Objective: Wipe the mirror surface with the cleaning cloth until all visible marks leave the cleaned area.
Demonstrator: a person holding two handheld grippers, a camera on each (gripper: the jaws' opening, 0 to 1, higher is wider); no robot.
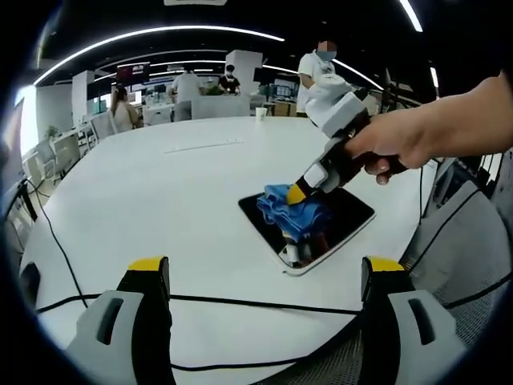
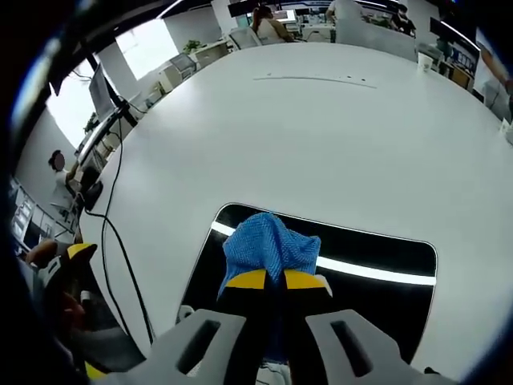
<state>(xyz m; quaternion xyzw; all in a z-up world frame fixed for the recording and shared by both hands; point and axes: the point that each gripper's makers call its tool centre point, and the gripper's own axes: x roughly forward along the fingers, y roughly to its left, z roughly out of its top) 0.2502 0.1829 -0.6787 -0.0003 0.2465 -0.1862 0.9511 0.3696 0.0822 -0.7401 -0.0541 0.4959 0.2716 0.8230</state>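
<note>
Lying flat on the broad white round desk (image 1: pixel 160 200), the dark rectangular mirror with a pale rim (image 2: pixel 385 297) sat near the desk's edge and carried the crumpled blue cleaning cloth (image 2: pixel 268 245) on its glass. In the left gripper view the same mirror (image 1: pixel 349 216) showed at an angle, with the cloth (image 1: pixel 290 210) bunched over its middle and its reflection doubled below it. A bright white strip of ceiling light crossed the glass in the right gripper view.

The right claw (image 2: pixel 276 279) had its two yellow-tipped jaws drawn close together, pinching the near end of the cloth against the mirror. Seen from the left gripper view, that right claw (image 1: pixel 298 192) slanted downward from the upper right, gripped by a person's bare hand (image 1: pixel 401 143) whose forearm reached in from the right edge. The left claw (image 1: pixel 264 269) stood wide apart and held nothing, hovering just off the desk's near edge, well apart from the mirror.

Black cables (image 1: pixel 240 303) trailed across the desk's near side. A small white cup (image 1: pixel 261 113) stood at the far side, possibly paper, though it was too small to tell. No writing could be read anywhere.
</note>
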